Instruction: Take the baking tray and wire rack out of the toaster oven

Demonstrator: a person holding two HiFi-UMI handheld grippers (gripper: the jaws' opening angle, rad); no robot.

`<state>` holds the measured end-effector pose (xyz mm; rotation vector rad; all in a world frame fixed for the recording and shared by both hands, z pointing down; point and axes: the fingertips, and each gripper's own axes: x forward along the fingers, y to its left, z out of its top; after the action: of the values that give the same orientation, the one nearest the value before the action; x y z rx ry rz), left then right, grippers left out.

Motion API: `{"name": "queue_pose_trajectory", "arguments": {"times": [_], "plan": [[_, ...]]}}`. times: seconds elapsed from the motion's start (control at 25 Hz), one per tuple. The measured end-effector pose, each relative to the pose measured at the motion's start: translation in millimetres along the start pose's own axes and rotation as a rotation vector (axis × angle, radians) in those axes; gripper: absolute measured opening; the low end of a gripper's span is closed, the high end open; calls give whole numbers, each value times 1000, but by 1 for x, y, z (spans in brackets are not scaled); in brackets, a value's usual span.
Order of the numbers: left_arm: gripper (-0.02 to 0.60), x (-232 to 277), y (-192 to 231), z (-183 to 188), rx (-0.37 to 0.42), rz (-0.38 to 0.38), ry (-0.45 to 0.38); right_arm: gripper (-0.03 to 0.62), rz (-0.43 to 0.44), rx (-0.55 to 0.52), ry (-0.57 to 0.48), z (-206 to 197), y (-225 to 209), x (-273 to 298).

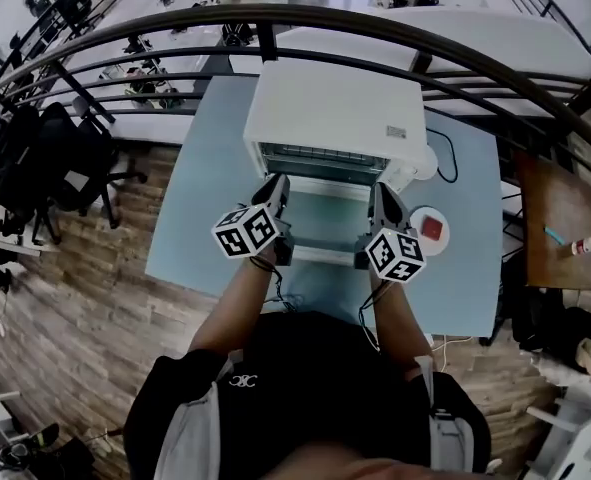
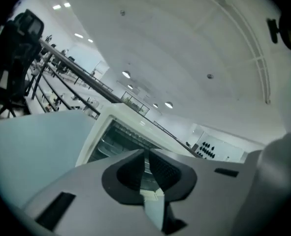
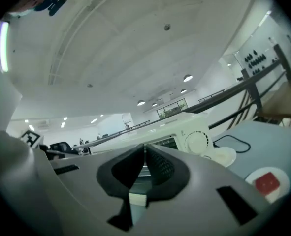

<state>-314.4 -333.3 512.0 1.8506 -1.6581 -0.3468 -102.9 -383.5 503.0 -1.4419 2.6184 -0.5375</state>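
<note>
A white toaster oven (image 1: 335,108) stands on a pale blue table (image 1: 200,198) with its glass door (image 1: 325,220) folded down toward me. The wire rack (image 1: 320,154) shows as thin bars in the open mouth; I cannot make out a baking tray. My left gripper (image 1: 278,184) hovers over the door's left side and my right gripper (image 1: 379,190) over its right side, both pointing into the oven. In the left gripper view the left gripper (image 2: 146,154) is shut on nothing, the oven mouth (image 2: 116,137) ahead. The right gripper (image 3: 144,149) is also shut and holds nothing.
A white disc with a red square (image 1: 431,228) lies right of the door. A round white dish (image 3: 225,156) and a black cable (image 1: 445,158) sit by the oven's right side, near its dial (image 3: 198,141). A dark railing (image 1: 305,18) runs behind the table.
</note>
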Motion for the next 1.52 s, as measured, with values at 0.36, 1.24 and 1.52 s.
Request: {"name": "queue_pose_trajectory", "arguments": {"times": [0.36, 1.24, 1.52], "plan": [[160, 20, 53, -25, -483, -70, -40, 132, -115, 437, -77, -32, -40, 1], [176, 89, 122, -37, -822, -93, -128, 130, -184, 960, -122, -101, -86, 57], [176, 104, 129, -30, -878, -108, -175, 127, -166, 1031, -175, -94, -91, 89]]}}
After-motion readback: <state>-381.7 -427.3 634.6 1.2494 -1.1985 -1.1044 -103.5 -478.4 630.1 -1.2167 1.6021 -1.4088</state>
